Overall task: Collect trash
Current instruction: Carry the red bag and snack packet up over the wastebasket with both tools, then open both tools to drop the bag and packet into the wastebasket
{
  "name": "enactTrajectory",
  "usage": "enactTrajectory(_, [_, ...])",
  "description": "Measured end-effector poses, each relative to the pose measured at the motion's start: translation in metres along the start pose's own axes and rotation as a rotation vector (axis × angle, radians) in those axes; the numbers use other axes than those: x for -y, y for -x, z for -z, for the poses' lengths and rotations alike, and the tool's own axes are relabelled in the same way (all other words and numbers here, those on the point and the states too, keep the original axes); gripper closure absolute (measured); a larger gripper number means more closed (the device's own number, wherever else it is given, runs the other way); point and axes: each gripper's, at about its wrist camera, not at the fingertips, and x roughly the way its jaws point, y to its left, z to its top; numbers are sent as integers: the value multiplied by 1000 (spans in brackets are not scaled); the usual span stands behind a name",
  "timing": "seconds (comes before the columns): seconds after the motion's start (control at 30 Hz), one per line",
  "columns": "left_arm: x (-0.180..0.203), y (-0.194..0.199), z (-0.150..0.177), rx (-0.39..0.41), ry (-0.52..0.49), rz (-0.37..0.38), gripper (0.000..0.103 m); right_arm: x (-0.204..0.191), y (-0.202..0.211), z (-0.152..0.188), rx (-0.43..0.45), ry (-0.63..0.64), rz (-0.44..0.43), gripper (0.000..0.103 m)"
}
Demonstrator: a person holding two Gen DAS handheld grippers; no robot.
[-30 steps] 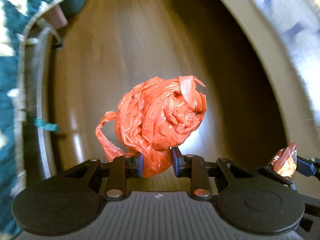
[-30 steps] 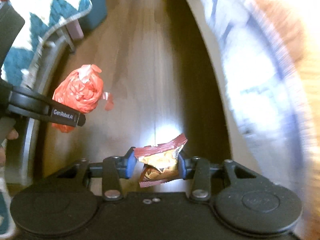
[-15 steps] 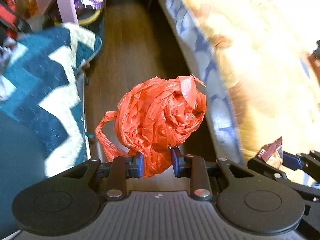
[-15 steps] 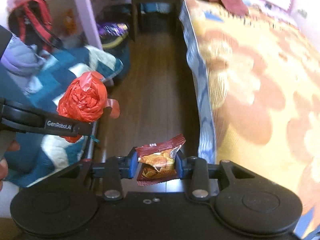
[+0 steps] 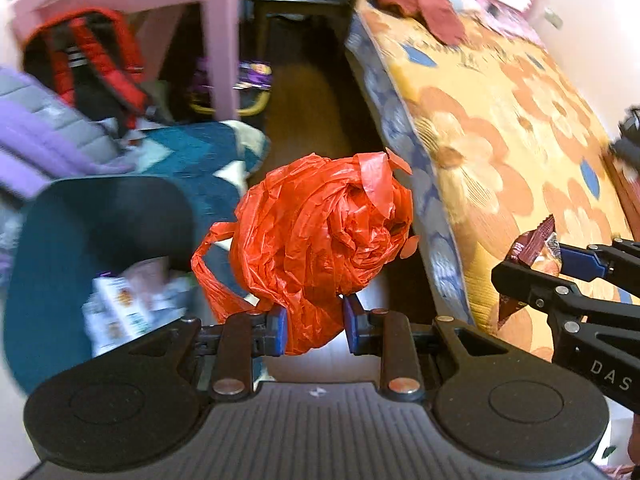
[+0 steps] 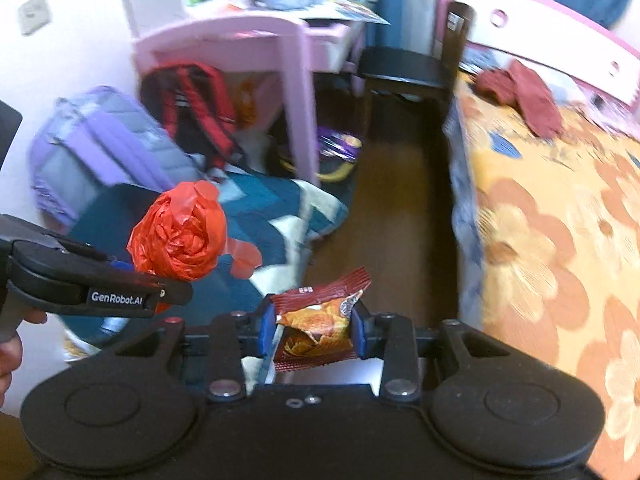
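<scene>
My left gripper (image 5: 314, 330) is shut on a crumpled orange plastic bag (image 5: 320, 236), which bulges above the pads with a loose handle hanging to the left. The same bag (image 6: 180, 232) shows at the left of the right wrist view, ahead of the left gripper's arm. My right gripper (image 6: 314, 332) is shut on a brown-red snack wrapper (image 6: 320, 320); the wrapper (image 5: 534, 246) also appears at the right edge of the left wrist view. Below the left gripper stands a dark teal bin (image 5: 48, 288) with paper trash (image 5: 120, 304) inside.
A bed with an orange flowered cover (image 6: 560, 220) fills the right. A strip of wooden floor (image 6: 392, 208) runs between it and a teal zigzag blanket (image 6: 272, 208). A pink desk (image 6: 256, 44), red backpack (image 6: 192, 104), purple bag (image 6: 96, 140) and dark chair (image 6: 404, 68) stand behind.
Both grippers have risen high above the floor with their loads still held. The bed top, desk, bags and the teal bin have come into view.
</scene>
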Motion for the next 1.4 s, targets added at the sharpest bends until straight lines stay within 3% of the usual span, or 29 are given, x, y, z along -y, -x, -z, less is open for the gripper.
enactTrajectory(0.2, [-65, 39, 11, 18, 88, -69, 77, -70, -11, -35, 7, 90, -107, 68])
enactTrajectory(0.4, [-132, 48, 27, 8, 176, -151, 77, -136, -44, -59, -27, 182, -185, 68])
enactTrajectory(0.63, [-189, 37, 34, -44, 217, -201, 77, -185, -91, -60, -105, 274, -189, 68])
enactTrajectory(0.93, [-194, 2, 39, -128, 124, -196, 77, -210, -139, -43, -217, 328, -170, 68])
enactTrajectory(1.4, [-189, -50, 41, -262, 60, -146, 77, -222, -152, -31, -264, 375, -130, 62])
